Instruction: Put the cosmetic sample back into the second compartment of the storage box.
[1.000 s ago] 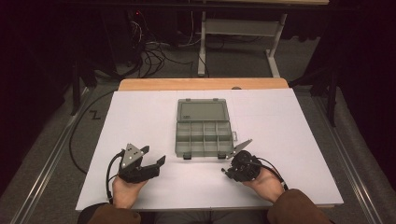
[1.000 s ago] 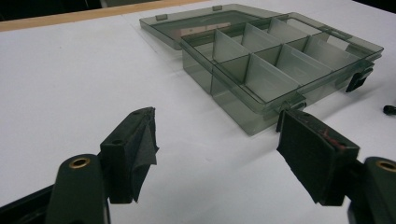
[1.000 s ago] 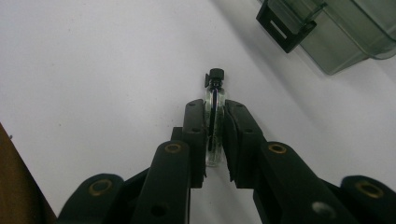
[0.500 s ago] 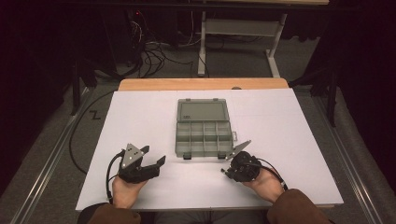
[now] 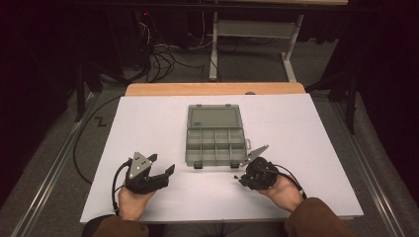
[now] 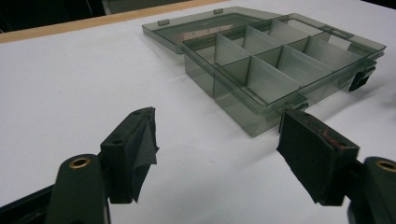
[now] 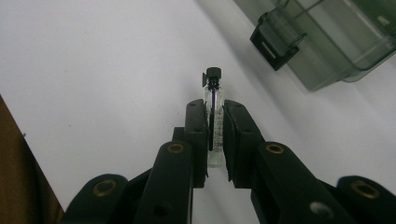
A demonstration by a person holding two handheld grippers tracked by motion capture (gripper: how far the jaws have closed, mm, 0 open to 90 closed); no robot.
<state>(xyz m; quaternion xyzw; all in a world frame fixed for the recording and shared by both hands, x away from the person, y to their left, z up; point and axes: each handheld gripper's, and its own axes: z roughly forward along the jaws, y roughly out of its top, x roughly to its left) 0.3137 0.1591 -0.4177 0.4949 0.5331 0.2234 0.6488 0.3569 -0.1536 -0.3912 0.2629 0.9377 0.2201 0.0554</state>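
The right tongs (image 7: 214, 126) are clamped on a small clear vial (image 7: 214, 100) with a black cap, which stands out beyond the tips in the right gripper view, its glass body pinched between the two pads. In the high view these right tongs (image 5: 243, 177) sit at about five o'clock on the white counter (image 5: 148, 123), just off the near right corner of the compartment box (image 5: 216, 140), not touching it. The box is grey and see-through, lies near the counter's middle, and has its lid folded back flat toward twelve o'clock, with its divided cells open to the top. The left tongs (image 5: 160, 165) rest at about seven o'clock, well apart from the right ones; in the left gripper view the left tongs (image 6: 217, 149) stand wide apart with nothing between them, the box's (image 6: 280, 60) near corner just beyond.
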